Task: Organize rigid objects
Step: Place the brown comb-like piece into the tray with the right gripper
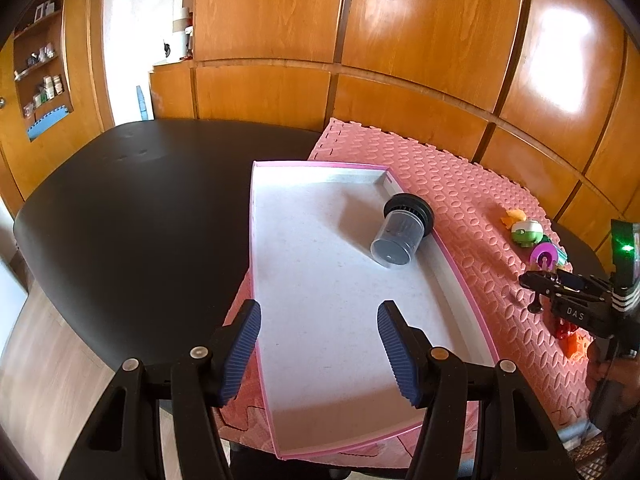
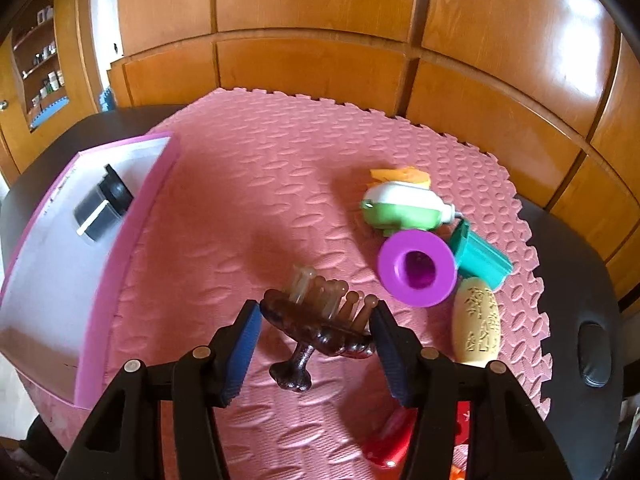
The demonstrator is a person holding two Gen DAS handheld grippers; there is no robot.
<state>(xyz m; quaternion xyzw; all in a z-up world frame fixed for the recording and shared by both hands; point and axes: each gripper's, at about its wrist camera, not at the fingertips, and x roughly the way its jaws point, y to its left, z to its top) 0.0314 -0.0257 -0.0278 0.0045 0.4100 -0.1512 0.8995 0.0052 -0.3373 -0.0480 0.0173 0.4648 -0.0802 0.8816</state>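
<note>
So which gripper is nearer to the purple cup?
Right. The right gripper holds a brown massager on the mat just beside the purple cup. The left gripper hovers open over the tray, farther away.

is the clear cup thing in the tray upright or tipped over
Tipped over: the clear container lies on its side in the tray.

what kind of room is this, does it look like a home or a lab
Most likely a room in a home. Glossy wooden wall panels line the back, a built-in shelf holds small bottles and boxes, and a pink foam play mat covers a dark table.
</note>
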